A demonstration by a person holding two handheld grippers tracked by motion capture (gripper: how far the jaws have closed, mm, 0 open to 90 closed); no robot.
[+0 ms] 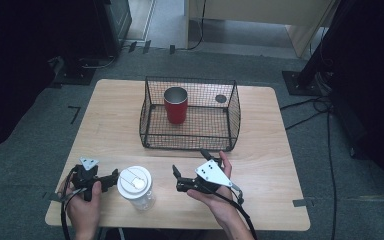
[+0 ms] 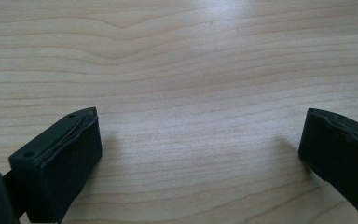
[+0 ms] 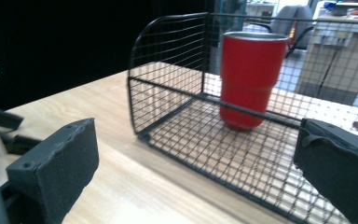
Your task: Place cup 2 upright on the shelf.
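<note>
1. Right gripper (image 1: 190, 176) sits at about 5 o'clock on the table, jaws spread wide, holding nothing. It is aimed toward the left gripper and the cup; its own view looks across at the wire basket (image 3: 177, 100).
2. Left gripper (image 1: 111, 178) is at 7 o'clock, jaws also wide and empty over bare wood, pointing at the cup from its left.
3. White lidded plastic cup (image 1: 136, 187) stands upright between the two grippers near the front edge, just beside the left gripper's tips and a little apart from the right one.
4. Risk: the cup looks light and tall, so a one-sided nudge from either jaw likely tips it or slides it toward the near edge.
5. Risk: a hard squeeze probably dents the thin wall or pops the lid.
6. Risk: both grippers closing in at once may collide at the cup.
7. Red metal tumbler (image 1: 175, 105) stands upright inside the basket at 12 o'clock; setting another cup in could knock it.
8. Surface: light wood-grain table (image 1: 115, 125), smooth, little grip.
9. Room: grey carpet floor, cables at 3 o'clock, dark stands at both sides.
</note>
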